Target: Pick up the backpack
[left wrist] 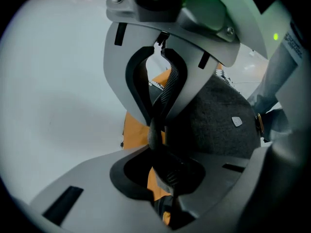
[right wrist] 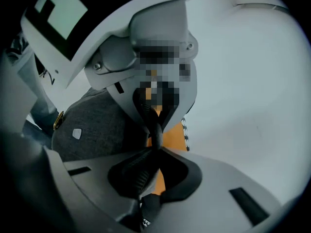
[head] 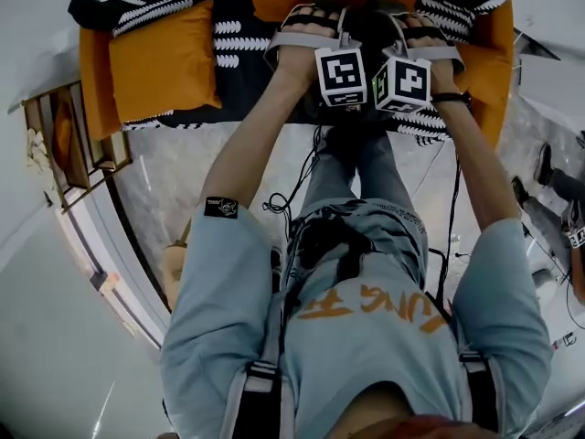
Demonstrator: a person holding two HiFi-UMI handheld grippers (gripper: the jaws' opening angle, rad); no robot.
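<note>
One backpack (left wrist: 218, 123); left claw (left wrist: 156, 130) and right claw (right wrist: 156, 132) each pinch one strap (left wrist: 167, 89).

Dim, bluish light; heavy fisheye warp, dark corners, blurred close-ups.

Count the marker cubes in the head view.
2: one cube on the left gripper, the other on the right gripper, side by side; none appears hidden.
</note>
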